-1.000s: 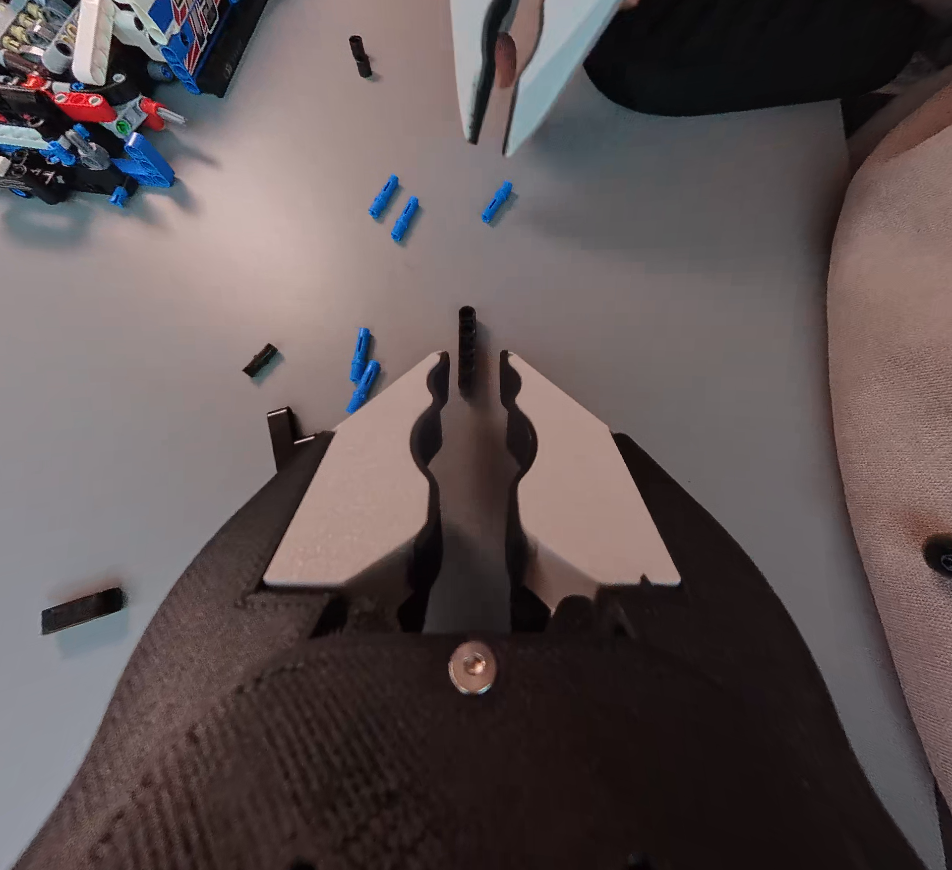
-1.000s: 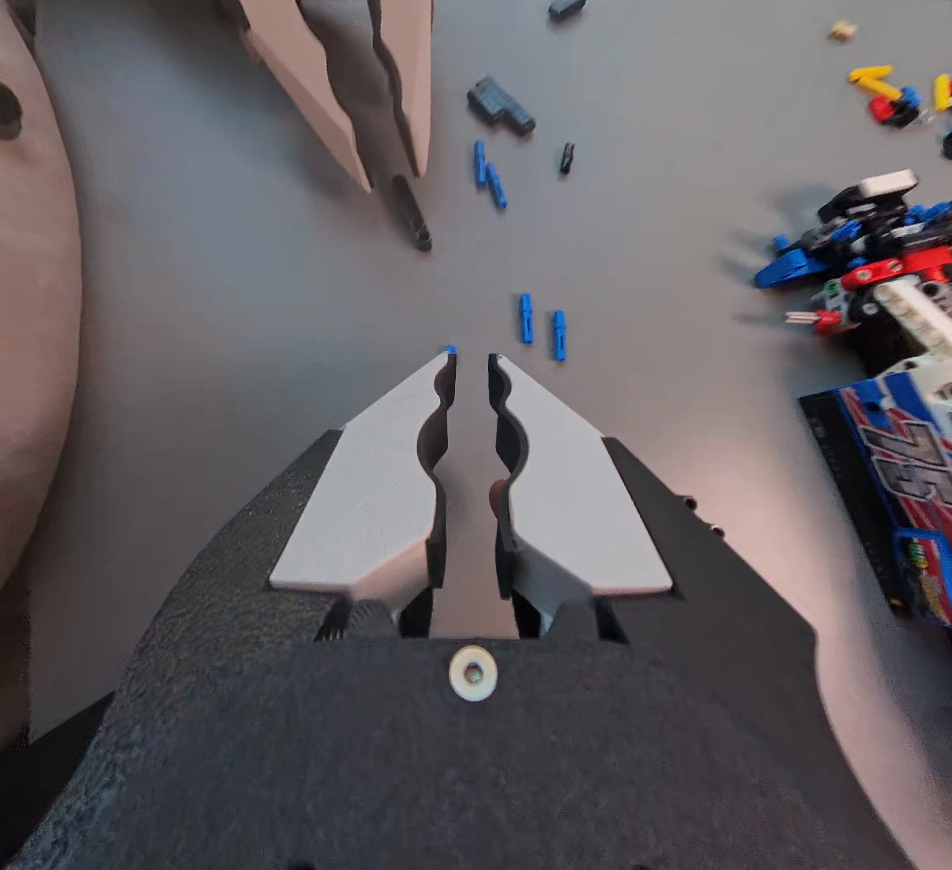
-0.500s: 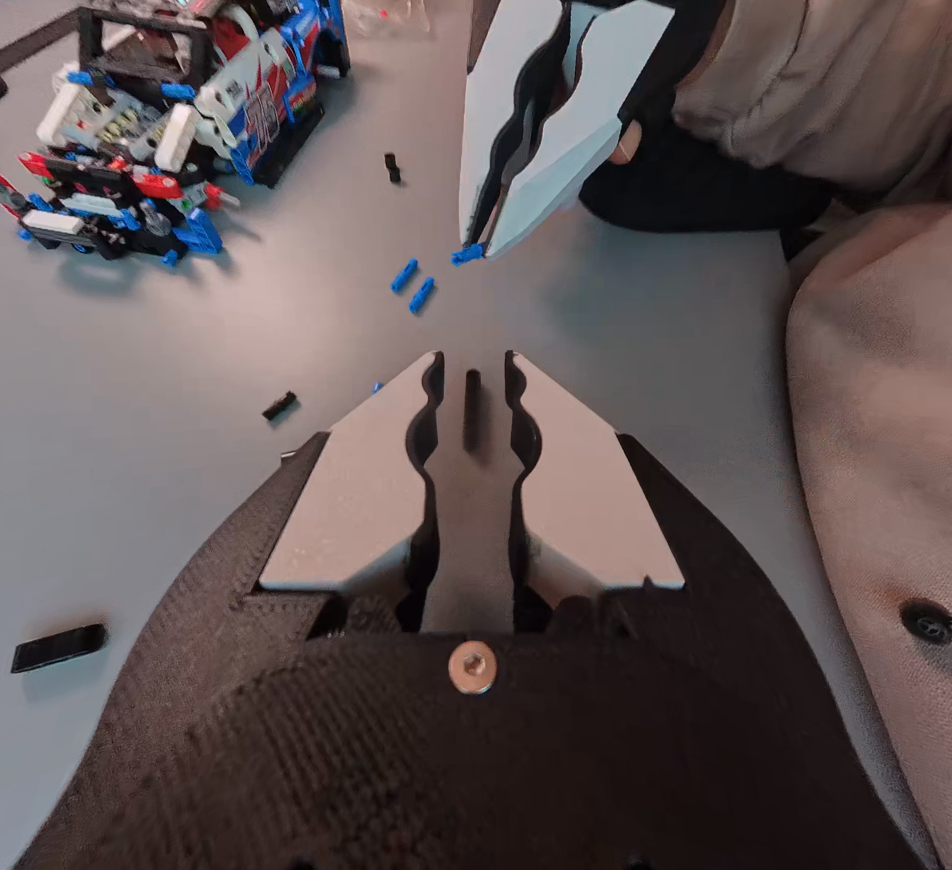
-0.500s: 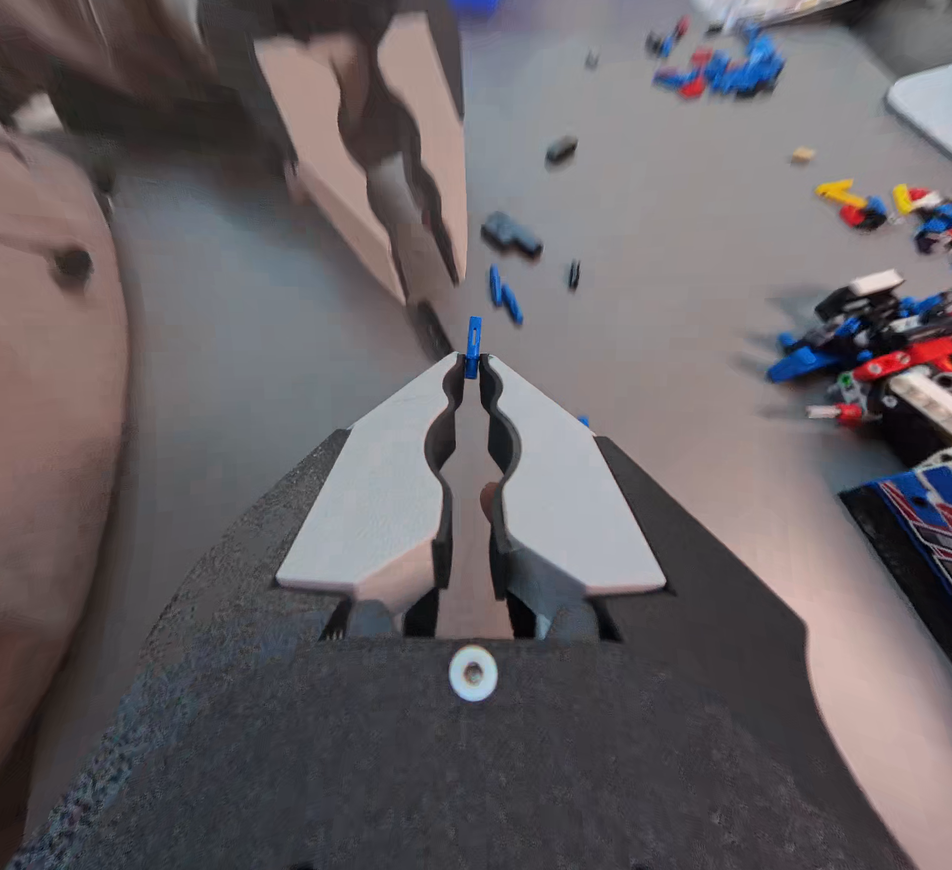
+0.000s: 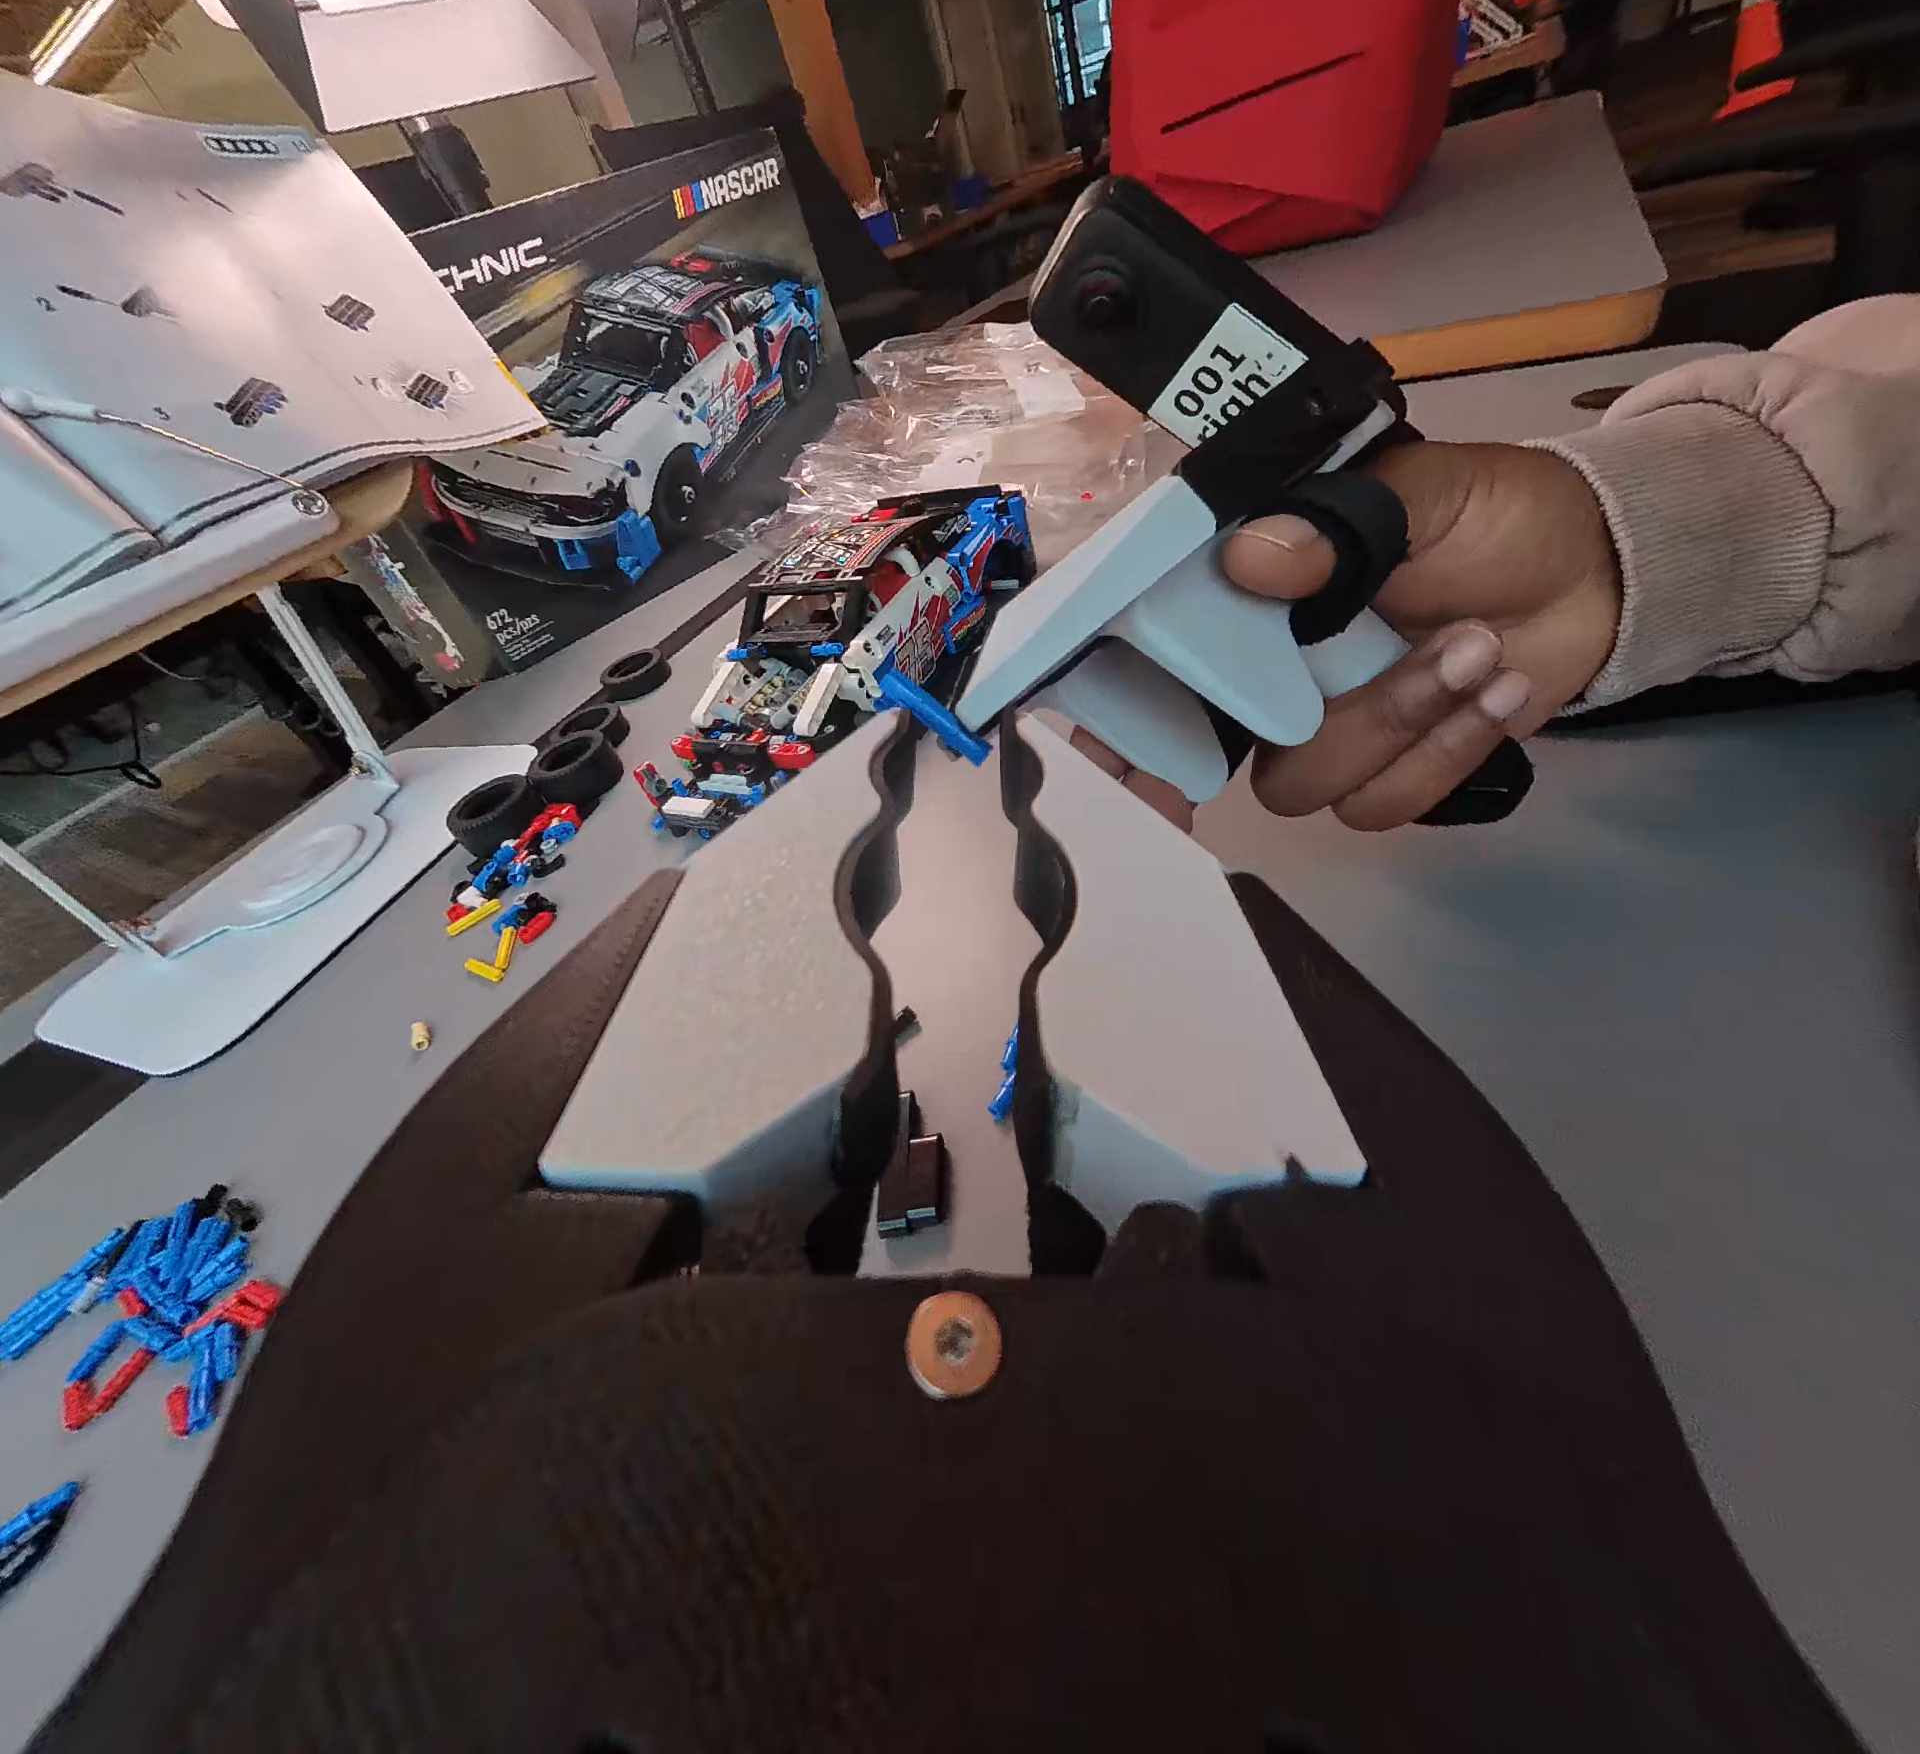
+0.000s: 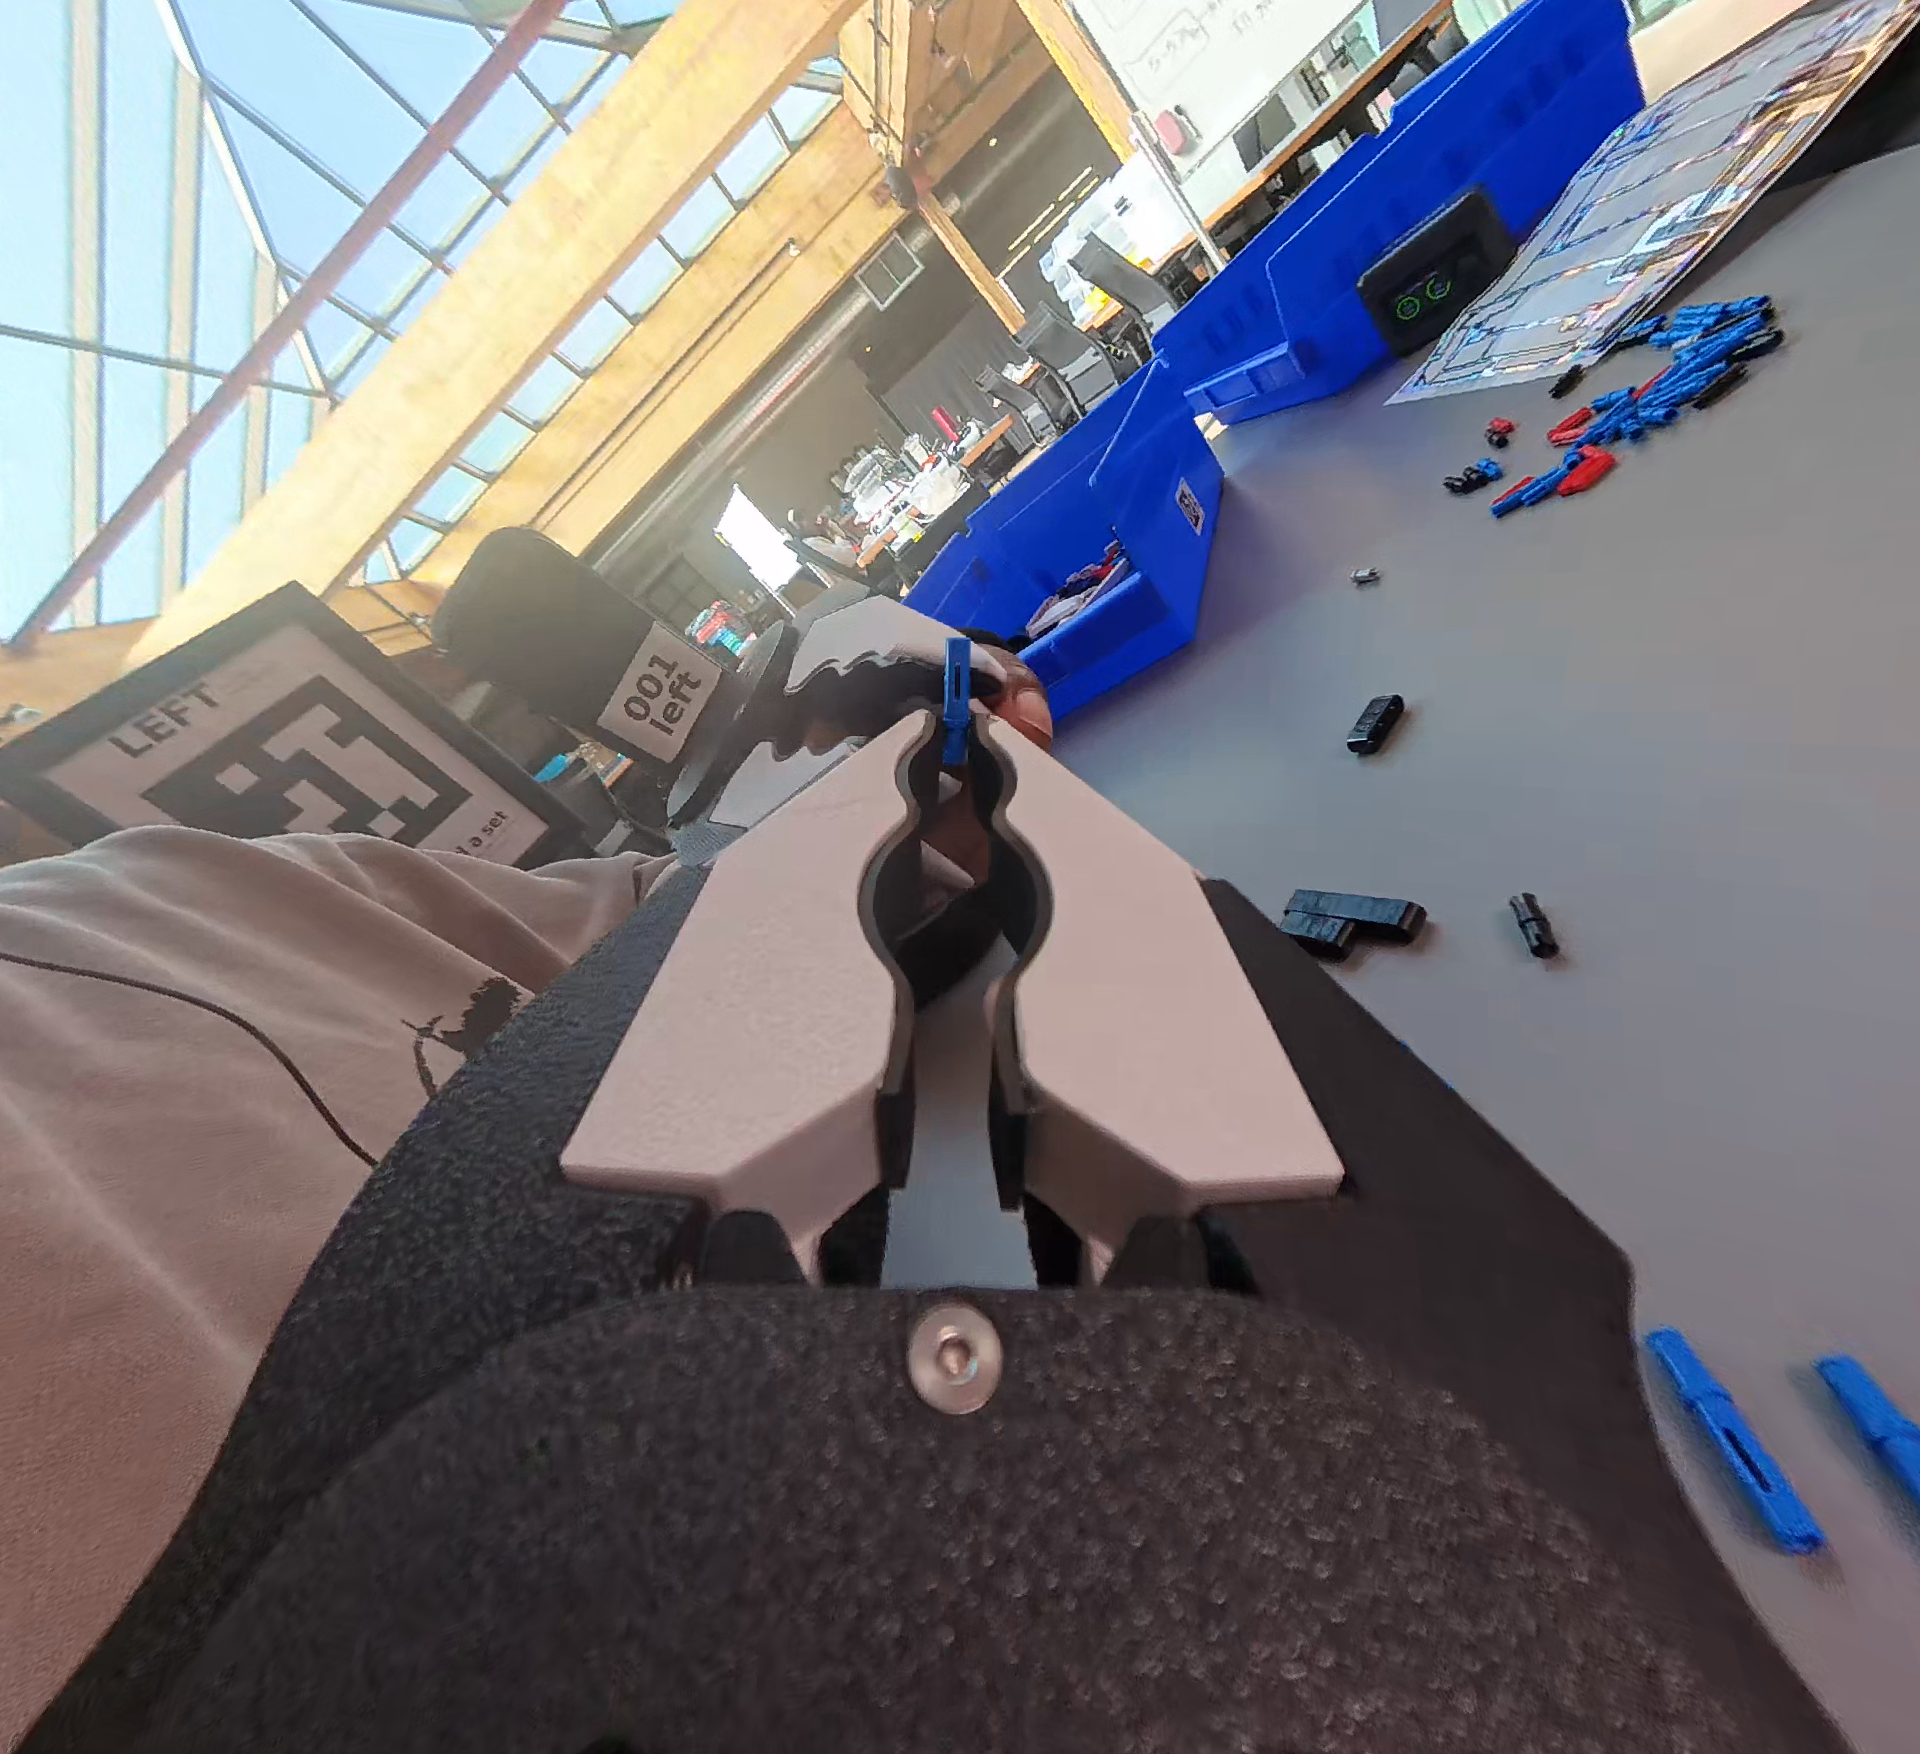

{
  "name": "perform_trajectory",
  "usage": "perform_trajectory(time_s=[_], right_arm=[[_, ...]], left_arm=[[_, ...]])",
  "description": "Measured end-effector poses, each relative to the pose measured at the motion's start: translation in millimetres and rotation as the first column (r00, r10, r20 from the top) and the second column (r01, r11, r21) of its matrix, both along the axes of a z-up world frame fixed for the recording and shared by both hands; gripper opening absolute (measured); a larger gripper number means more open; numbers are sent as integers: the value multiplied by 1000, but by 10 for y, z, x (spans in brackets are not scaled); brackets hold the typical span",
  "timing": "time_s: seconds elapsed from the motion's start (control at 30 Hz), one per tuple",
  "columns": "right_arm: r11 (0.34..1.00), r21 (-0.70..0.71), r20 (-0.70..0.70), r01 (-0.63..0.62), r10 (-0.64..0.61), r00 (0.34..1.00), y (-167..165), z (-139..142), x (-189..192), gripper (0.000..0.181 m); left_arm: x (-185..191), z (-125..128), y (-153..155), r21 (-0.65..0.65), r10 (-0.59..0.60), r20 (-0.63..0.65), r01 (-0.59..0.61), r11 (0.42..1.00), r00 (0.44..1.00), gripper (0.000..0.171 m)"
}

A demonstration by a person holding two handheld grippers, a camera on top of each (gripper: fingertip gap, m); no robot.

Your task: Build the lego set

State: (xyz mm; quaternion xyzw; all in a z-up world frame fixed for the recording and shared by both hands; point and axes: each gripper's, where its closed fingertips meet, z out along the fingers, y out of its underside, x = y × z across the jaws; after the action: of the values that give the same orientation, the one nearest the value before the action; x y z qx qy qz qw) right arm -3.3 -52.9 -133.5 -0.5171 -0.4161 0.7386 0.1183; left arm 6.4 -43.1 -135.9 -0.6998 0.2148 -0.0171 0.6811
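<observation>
Right hand-held gripper: pressed together on a blue pin, pinching its lower end.
Pin: up in the air above the tabletop, at the middle of both views, sticking out past the tips.
Long axis: in the right wrist view the pin points straight up the frame, in line with the fingers. In the left wrist view it slants from upper left to lower right.
Left hand-held gripper: its tips are a little apart. I cannot tell if they hold a black piece.
Which way: the pin lies right at the left tips, across the gap between them.
Nearer: the right one has the pin, and the left is just beside it.
Car: on the tabletop, farther back, above the tips in the left wrist view.
Next move, my guess: line up the pin's free end with a hole. A small tilt could jam it.
</observation>
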Motion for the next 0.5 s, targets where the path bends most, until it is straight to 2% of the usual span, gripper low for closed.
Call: perform_trajectory(time_s=[0.2, 0.4, 0.5], right_arm=[[997, 31, 40, -66, 65, 997, -35, -99, 28, 2], [951, 286, 72, -117, 101, 992, -71, -215, 104, 3], [948, 294, 73, -123, 106, 992, -78, -220, 122, 4]], left_arm=[[58, -113, -20, -16, -20, -174, 17, 1000, 985, 7], [131, -218, -54, -42, -67, -290, 57, 997, 955, 7], [148, -223, -62, -34, -71, -316, 63, 997, 946, 7]])
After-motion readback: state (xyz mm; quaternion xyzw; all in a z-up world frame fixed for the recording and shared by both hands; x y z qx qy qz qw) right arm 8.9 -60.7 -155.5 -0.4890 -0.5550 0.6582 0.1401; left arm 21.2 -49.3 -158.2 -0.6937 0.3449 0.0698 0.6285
